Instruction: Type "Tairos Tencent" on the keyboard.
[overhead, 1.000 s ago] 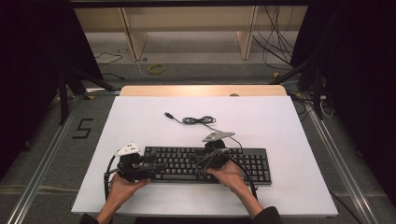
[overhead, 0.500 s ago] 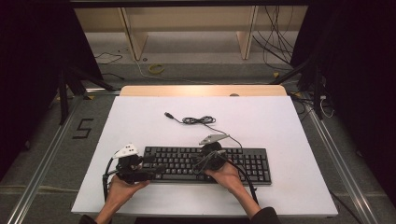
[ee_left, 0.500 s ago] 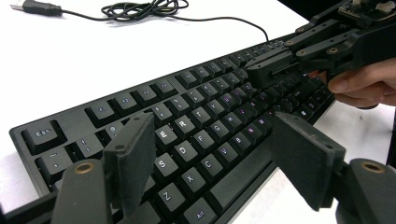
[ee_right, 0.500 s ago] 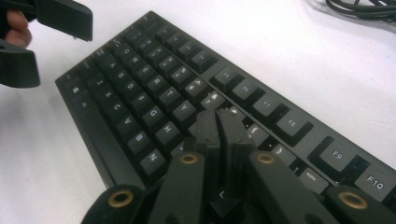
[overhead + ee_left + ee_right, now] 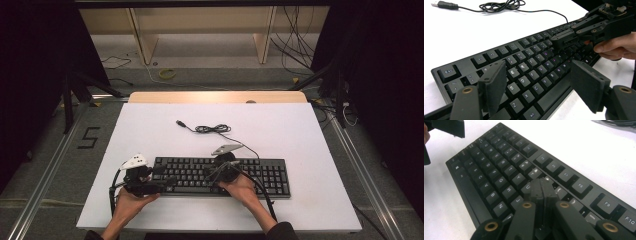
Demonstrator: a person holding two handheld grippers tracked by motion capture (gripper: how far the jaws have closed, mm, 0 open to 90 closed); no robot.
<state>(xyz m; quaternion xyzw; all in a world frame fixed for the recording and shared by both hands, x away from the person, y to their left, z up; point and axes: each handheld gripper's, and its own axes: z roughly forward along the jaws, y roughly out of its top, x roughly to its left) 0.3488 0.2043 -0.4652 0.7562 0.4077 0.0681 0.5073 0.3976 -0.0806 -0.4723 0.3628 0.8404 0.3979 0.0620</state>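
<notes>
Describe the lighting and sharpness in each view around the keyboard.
High view: the white table is evenly lit, its surroundings dark, the keyboard legends too small to read. Left gripper view: key letters sharp, the open left gripper softer. Right gripper view: glints on keys beside the shut right gripper.
</notes>
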